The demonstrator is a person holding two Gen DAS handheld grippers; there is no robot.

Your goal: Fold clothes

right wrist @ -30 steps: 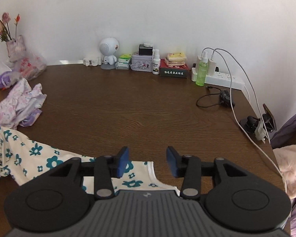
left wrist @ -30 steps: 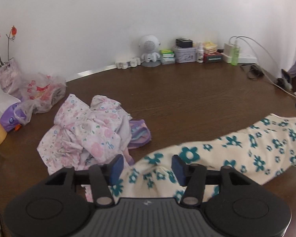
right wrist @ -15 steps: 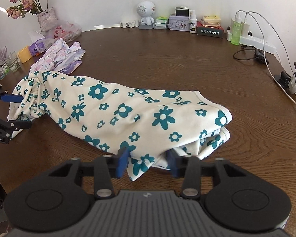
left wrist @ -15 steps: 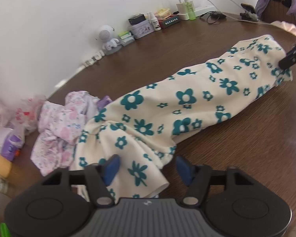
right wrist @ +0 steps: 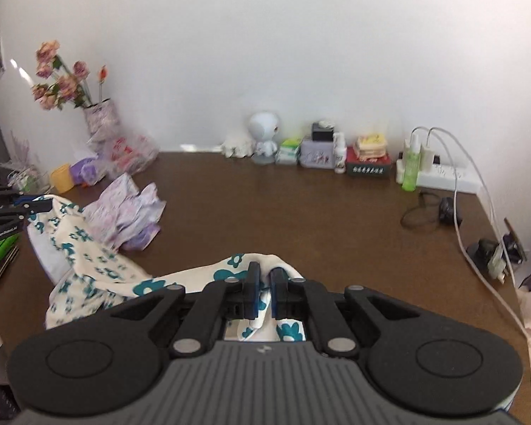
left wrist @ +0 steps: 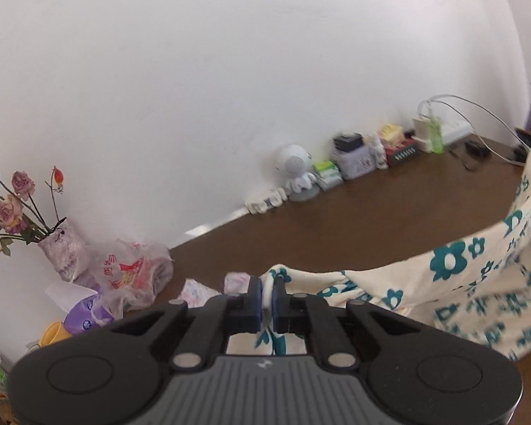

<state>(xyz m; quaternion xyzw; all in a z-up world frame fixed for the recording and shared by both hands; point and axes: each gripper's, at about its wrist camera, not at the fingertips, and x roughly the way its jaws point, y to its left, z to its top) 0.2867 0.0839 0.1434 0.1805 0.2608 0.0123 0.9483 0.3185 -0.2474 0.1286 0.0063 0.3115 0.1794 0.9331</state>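
while both ends of the flowered garment (right wrist: 99, 265) are hanging between them above the counter (right wrist: 301, 212), i'm clamping my left gripper (left wrist: 266, 299) and right gripper (right wrist: 262, 294) on it; folding isn't started, and the pink garment (right wrist: 127, 209) is waiting.

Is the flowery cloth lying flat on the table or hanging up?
Hanging up. The flowery cloth sags between the left tool and right tool, both pinching it.

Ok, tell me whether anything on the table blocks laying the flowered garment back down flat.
The pink floral clothes pile lies beside the teal-flowered garment near the left gripper. The brown table ahead of the right gripper looks bare.
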